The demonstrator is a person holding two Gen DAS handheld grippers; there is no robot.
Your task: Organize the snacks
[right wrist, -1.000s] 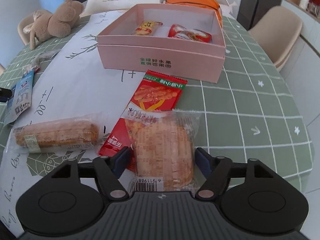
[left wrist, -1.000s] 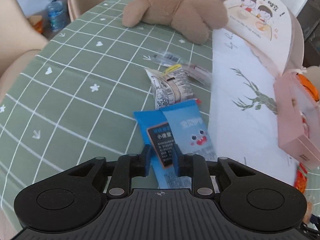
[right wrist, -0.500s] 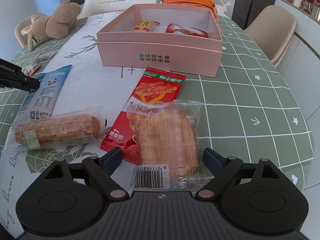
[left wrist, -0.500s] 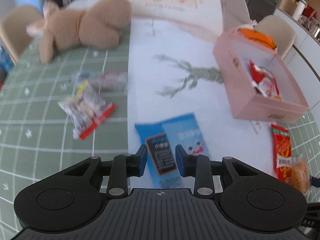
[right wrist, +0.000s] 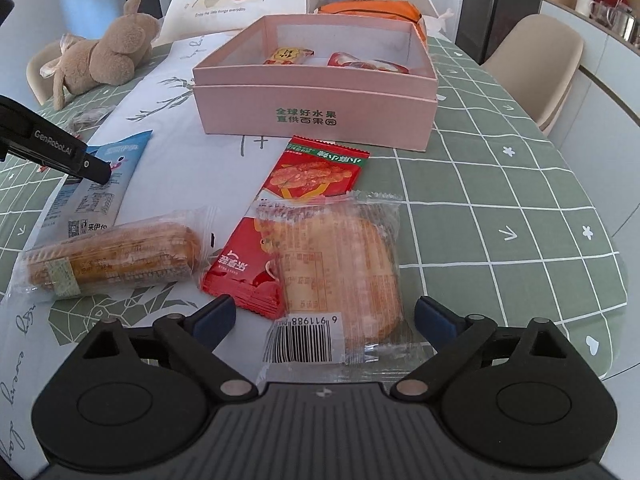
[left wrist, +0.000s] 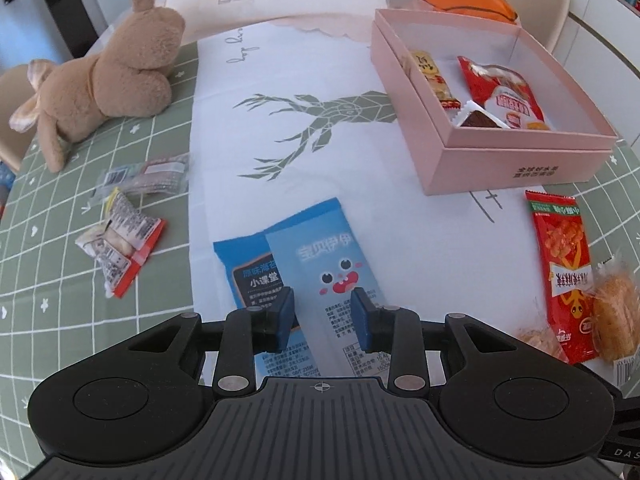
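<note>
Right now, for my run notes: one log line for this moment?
left gripper: shut on blue packet | right gripper: open, jaws opening, around bread pack

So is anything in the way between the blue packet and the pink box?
Nothing visible is. The blue packet sits between the left gripper pads, and only bare white cloth lies between it and the open pink box. The box still has free space inside.

"GenRobot.AI" on the left tongs (right wrist: 94, 170), "全球好水果" on the pink box (right wrist: 306, 114), barcode "6 911988" on the clear bread wrapper (right wrist: 304, 342)
</note>
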